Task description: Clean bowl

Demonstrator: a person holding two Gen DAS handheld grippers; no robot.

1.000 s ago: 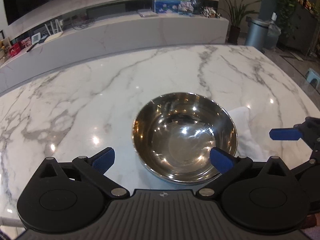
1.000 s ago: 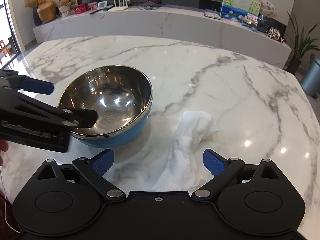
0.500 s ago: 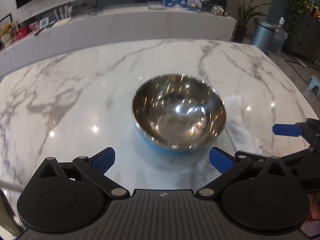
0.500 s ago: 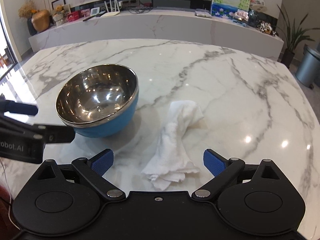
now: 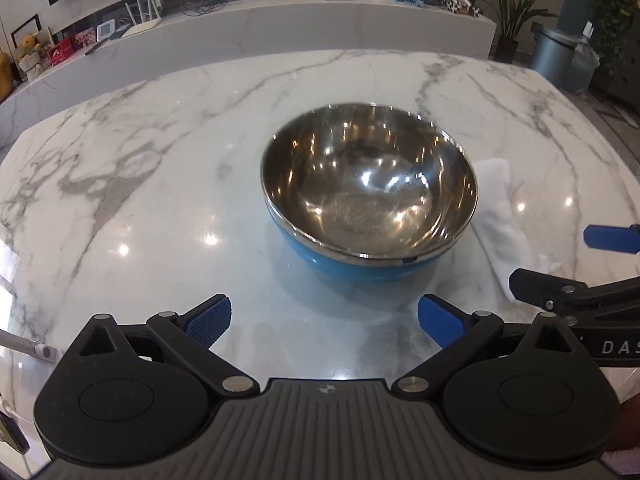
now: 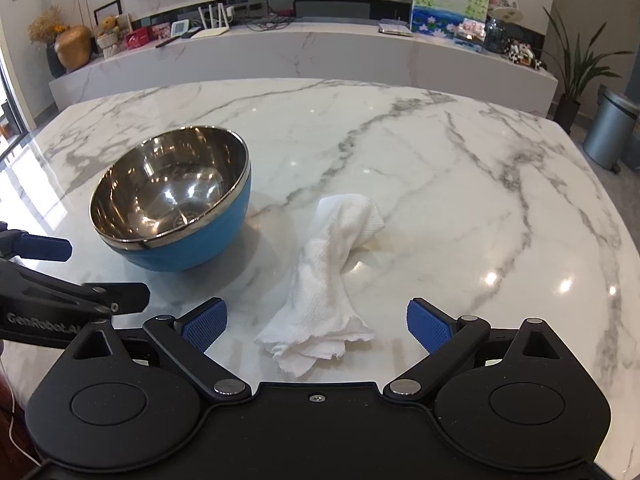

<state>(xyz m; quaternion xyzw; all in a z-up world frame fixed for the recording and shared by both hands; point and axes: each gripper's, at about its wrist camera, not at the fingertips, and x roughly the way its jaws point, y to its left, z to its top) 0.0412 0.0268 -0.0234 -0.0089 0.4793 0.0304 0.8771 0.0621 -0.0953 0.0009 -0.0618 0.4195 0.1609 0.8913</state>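
- we find the steel-lined round bowl with a blue outer shell (image 5: 370, 196) standing upright on the white grey-veined marble table (image 5: 160, 168), at centre frame in the left wrist view and at middle left in the right wrist view.
- the crumpled white paper towel (image 6: 332, 276) lies flat on the marble just beside the bowl, apart from it, at lower centre of the right wrist view.
- our left gripper (image 5: 324, 320) is spread wide and empty, low in its frame, the bowl beyond its blue pads (image 5: 210, 320).
- our right gripper (image 6: 316, 322) is likewise spread and empty, the towel's near end lying between its fingers but unpinched.
- we judge the cleaning either finished or not begun; the pictures alone cannot say which, and the bowl's inside shows only reflections.
- against a second ago, both grippers have drawn back: the left one's finger then overlapped the bowl's near rim, and the bowl now sits farther up the frame with its blue shell showing.
- the towel, then partly cut off by the right gripper, is now seen whole.
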